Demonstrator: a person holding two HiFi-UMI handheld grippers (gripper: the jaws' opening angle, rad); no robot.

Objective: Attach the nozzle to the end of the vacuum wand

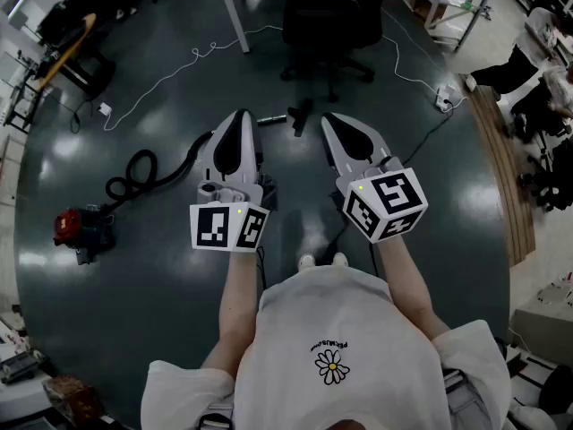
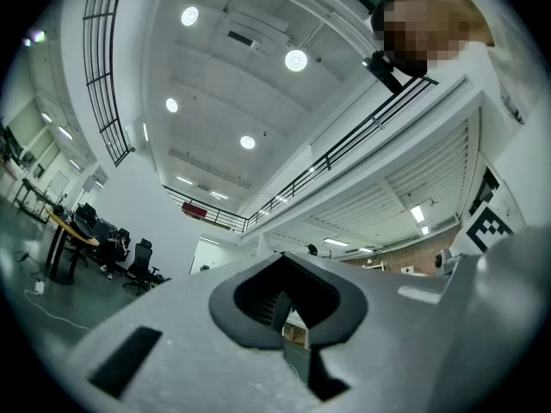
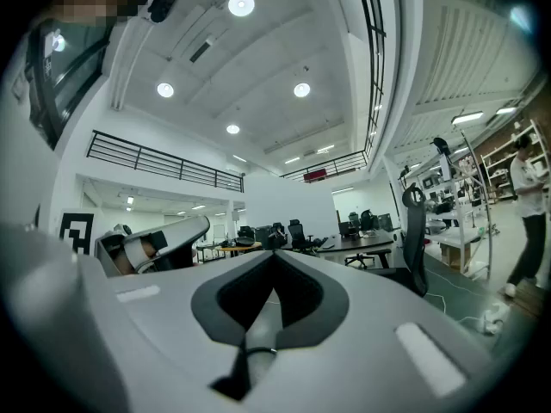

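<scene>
Step in hand: none begun; judged to be the very start, before any reach.
Left tongs (image 1: 241, 117): closed on themselves with nothing between, tipped a little upward toward ceiling lights and a railing.
Right tongs (image 1: 329, 120): closed and empty too, held level, facing across the hall toward chairs and desks.
Position: both held side by side in front of the body, well above the floor (image 1: 134, 303).
Task's parts: on the floor ahead, showing just past the tips of the tongs in the head view. A dark piece (image 1: 300, 116) with a short pale piece (image 1: 270, 118) just beside it; probably the nozzle and the wand end, but too small to tell which is which, or whether touching.
Vacuum: red body (image 1: 81, 227) on the floor at the left, well apart from those pieces; black hose (image 1: 143, 170) coiling from it and running in under the left tongs.
Next move: calls for stepping or bending forward, tipping both tongs down and opening them — one for each piece. Then one pair to steady the wand end, the other to bring the nozzle square to its mouth before pushing on.
Caution: white cable (image 1: 170, 79) looping across the floor and office chair (image 1: 329, 25) just beyond the pieces — little room past them.
</scene>
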